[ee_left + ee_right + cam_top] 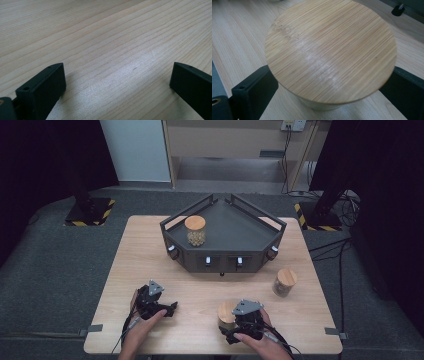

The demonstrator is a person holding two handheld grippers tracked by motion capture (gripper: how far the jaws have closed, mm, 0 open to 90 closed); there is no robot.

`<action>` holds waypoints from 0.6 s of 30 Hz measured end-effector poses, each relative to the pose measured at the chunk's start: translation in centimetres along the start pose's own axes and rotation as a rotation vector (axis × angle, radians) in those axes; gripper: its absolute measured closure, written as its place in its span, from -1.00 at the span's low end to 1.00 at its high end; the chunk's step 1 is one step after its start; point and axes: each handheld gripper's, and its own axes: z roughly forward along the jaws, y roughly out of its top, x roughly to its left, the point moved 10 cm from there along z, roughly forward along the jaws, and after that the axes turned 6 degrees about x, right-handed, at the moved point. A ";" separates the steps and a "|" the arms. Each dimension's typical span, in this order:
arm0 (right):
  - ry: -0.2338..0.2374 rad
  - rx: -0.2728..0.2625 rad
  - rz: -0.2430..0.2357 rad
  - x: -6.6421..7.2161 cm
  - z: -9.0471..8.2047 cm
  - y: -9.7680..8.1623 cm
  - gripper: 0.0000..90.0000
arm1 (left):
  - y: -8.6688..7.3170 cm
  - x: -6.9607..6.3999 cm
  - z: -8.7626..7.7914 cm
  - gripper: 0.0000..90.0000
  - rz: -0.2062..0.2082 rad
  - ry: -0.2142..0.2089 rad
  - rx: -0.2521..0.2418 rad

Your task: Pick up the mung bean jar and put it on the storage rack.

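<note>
A: A pale wooden table (150, 250) stands on grey carpet, with dark curtains at both sides and a light wall at twelve o'clock. What sits on it?

B: At twelve o'clock on the tabletop is a dark, angular tray (235, 227) with knobs along its front wall. Inside it, toward ten o'clock, a jar with a bamboo lid (195, 230) stands upright. A second jar (284, 282) stands on the bare wood at about three o'clock, well apart from the tray.

A: And the person's hands?

B: They come in at six o'clock. The left gripper (117, 82) is low over bare wood at about seven o'clock, its jaws spread wide with nothing between them.

A: The right one?

B: The right gripper (332, 85) is at about five o'clock, around a third jar (329, 52), which stands upright on the table. In the right gripper view the round bamboo lid lies between the two black jaws, one at each side of it, at nine and three o'clock. The jaws stand wide; whether the pads actually press on the glass below the lid one cannot tell, since the lid hides the contact.
</note>
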 end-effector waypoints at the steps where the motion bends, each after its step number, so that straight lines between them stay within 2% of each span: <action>1: -0.001 -0.001 -0.001 0.0 0.1 0.0 -0.93 | 0.0 0.0 0.0 -1.00 0.000 0.000 0.000; 18: -0.001 -0.013 0.007 0.1 1.1 -0.5 -0.85 | 0.0 0.0 0.0 -1.00 0.000 0.000 0.000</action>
